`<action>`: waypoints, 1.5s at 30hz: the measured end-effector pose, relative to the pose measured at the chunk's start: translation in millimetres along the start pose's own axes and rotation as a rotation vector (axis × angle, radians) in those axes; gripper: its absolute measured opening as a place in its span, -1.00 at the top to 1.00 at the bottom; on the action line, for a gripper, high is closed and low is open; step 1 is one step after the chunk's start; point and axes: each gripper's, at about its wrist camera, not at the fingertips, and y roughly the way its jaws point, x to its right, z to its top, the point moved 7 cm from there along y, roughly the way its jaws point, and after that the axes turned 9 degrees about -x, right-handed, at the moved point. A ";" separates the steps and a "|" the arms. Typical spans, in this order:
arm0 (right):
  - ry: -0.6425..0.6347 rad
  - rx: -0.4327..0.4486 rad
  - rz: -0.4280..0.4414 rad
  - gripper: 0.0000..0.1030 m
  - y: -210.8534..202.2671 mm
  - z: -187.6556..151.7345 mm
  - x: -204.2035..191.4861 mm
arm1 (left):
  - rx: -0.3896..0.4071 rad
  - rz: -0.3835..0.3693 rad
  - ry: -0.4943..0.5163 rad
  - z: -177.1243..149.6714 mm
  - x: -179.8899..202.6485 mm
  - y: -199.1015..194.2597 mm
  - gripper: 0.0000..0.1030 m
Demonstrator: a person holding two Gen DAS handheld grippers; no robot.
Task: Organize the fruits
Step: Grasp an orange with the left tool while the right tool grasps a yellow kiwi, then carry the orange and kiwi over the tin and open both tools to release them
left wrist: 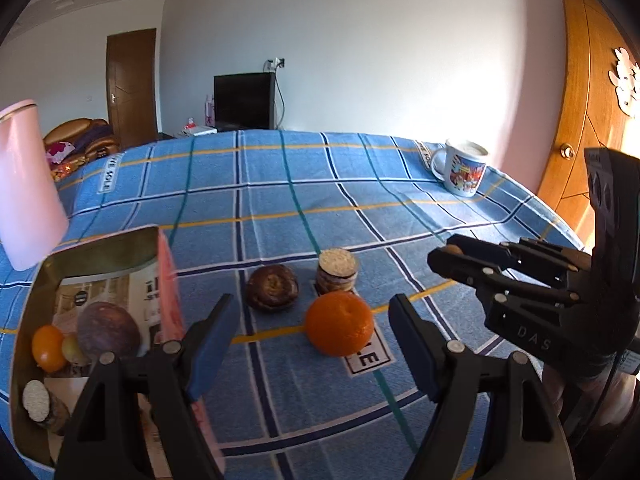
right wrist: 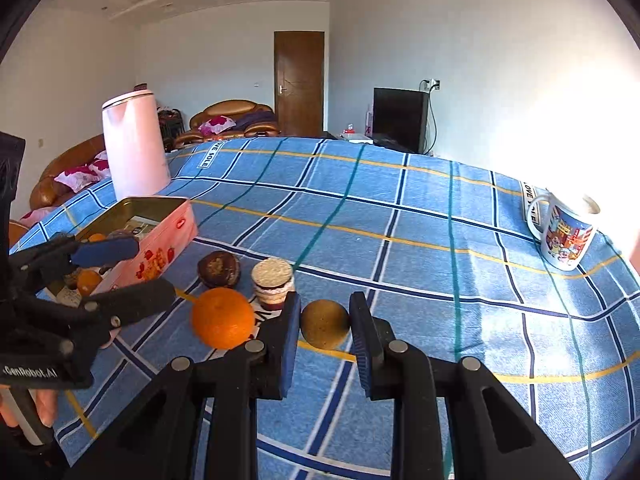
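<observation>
An orange (left wrist: 339,323) (right wrist: 223,323) lies on the blue checked cloth, just ahead of my open, empty left gripper (left wrist: 308,344) (right wrist: 120,272). My right gripper (right wrist: 325,330) (left wrist: 444,258) is shut on a small round brown fruit (right wrist: 325,324), whose tip shows in the left wrist view (left wrist: 453,249). A pink tin box (left wrist: 168,280) (right wrist: 160,236) at the left holds a purple fruit (left wrist: 109,329), a small orange fruit (left wrist: 48,348) and other pieces.
A chocolate pastry (left wrist: 272,287) (right wrist: 219,269) and a stacked sandwich biscuit (left wrist: 337,271) (right wrist: 273,282) lie behind the orange. A pink kettle (right wrist: 134,146) (left wrist: 24,184) stands far left, a printed mug (left wrist: 464,168) (right wrist: 564,234) far right near the table edge.
</observation>
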 end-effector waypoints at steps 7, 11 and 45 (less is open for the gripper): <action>0.046 0.010 0.041 0.49 -1.4 0.8 15.6 | -0.114 -0.008 0.004 -0.8 16.5 34.8 -0.52; 0.054 0.012 0.064 0.49 2.2 0.7 16.3 | -0.184 0.003 0.007 -2.7 18.7 49.6 -0.33; 0.021 0.180 0.108 0.48 -31.6 2.9 12.5 | 0.074 0.058 0.028 10.8 17.4 0.5 0.04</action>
